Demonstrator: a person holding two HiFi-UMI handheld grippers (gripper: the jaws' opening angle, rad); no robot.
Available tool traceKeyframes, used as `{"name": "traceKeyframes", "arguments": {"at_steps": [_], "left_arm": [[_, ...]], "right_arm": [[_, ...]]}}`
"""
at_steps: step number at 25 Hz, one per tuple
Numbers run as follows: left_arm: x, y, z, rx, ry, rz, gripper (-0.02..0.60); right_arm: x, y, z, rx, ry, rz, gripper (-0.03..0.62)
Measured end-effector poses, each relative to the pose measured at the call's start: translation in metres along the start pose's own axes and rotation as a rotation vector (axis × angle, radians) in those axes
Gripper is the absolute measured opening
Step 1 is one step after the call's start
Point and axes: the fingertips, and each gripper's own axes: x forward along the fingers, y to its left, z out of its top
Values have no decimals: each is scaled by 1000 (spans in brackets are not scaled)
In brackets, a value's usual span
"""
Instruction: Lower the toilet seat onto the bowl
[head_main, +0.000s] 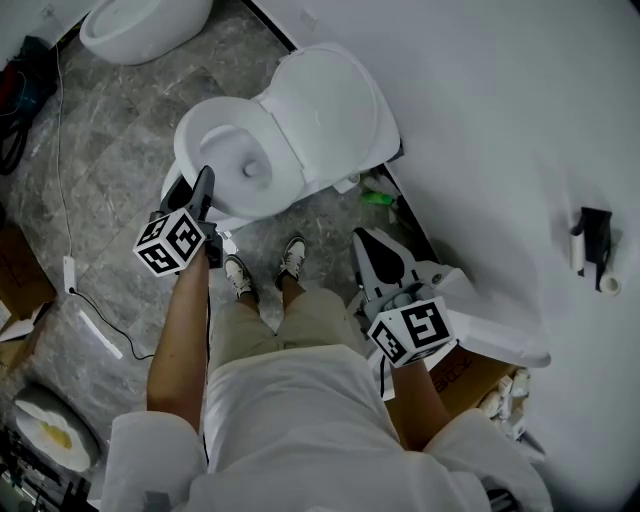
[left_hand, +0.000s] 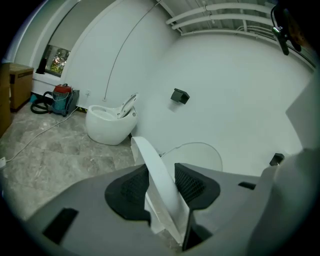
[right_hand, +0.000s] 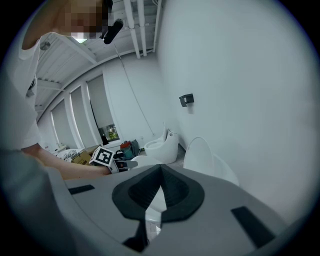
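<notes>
Toilet seat (left_hand: 159, 175) low over bowl (head_main: 245, 165), front-left edge clamped between left gripper (head_main: 206, 176) pads. Lid (head_main: 325, 110) tilted back toward white wall (head_main: 500, 120). Grey marbled floor (head_main: 120, 130); second toilet (head_main: 140, 25) far corner. Left arm stretched forward. Right gripper (head_main: 372, 245) held back near wall, jaws together, empty.

Bare workroom: toilet (head_main: 320, 110), second toilet (head_main: 140, 25), cardboard box (head_main: 20, 275) (marbled floor (head_main: 110, 140)).
</notes>
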Motion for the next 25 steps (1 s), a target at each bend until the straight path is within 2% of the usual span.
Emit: {"name": "traceKeyframes", "arguments": {"at_steps": [15,25], "left_arm": [[-20,69,-27,-57,20,69,163],[-27,102,-44,-81,59,72,163]], "right_arm": [[27,16,-17,-17,67,35,-3],[45,37,-34,-19,107,58,-3]]}}
